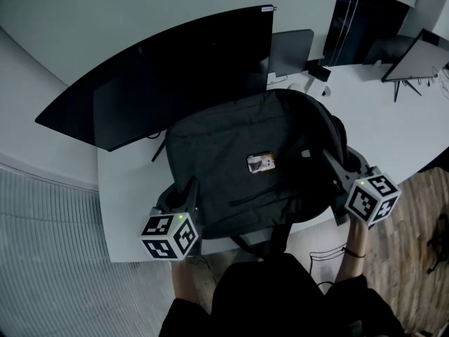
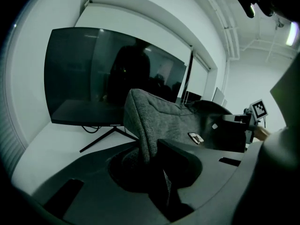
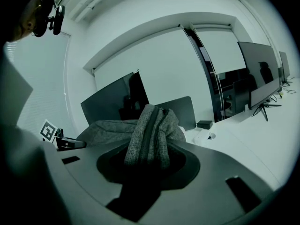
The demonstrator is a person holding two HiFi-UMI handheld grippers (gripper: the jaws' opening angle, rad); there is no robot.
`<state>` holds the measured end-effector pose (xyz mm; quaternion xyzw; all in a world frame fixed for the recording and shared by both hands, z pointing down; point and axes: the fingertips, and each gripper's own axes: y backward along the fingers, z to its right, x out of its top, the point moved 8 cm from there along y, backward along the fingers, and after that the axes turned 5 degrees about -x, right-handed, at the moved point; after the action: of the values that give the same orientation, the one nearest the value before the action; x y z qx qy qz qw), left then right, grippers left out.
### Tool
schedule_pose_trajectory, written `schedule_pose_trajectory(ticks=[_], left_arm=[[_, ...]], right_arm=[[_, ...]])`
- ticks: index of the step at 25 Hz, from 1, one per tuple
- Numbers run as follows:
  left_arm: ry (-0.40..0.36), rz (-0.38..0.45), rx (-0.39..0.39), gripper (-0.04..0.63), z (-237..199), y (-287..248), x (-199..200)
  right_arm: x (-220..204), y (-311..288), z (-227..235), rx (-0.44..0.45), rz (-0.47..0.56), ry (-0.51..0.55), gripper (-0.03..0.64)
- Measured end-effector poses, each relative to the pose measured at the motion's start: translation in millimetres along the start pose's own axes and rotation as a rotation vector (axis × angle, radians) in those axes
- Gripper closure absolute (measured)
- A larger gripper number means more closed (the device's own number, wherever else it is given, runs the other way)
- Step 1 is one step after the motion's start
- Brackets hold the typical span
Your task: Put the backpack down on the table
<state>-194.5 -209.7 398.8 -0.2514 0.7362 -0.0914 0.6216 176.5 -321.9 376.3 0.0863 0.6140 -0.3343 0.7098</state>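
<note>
Head view: dark backpack [image 1: 252, 163] frame center over white table [image 1: 130, 202], left gripper [image 1: 184, 201] and right gripper [image 1: 335, 168] each clenched on its fabric edges.

Backpack [image 1: 231, 153] dk grey, flecked weave, pale tag [image 1: 260, 162] on top. Table [image 1: 126, 202] under backpack white; monitor [image 1: 175, 69] behind backpack black.
</note>
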Motion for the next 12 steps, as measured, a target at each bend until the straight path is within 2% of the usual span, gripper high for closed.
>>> schedule_pose_trajectory(ticks=[12], left_arm=[[0.047,-0.12,0.027,0.532,-13.1,-42.9,-33.9]], right_arm=[[-36.4,-37.4,20.7,-0.016,-0.094,-0.011,0.492]])
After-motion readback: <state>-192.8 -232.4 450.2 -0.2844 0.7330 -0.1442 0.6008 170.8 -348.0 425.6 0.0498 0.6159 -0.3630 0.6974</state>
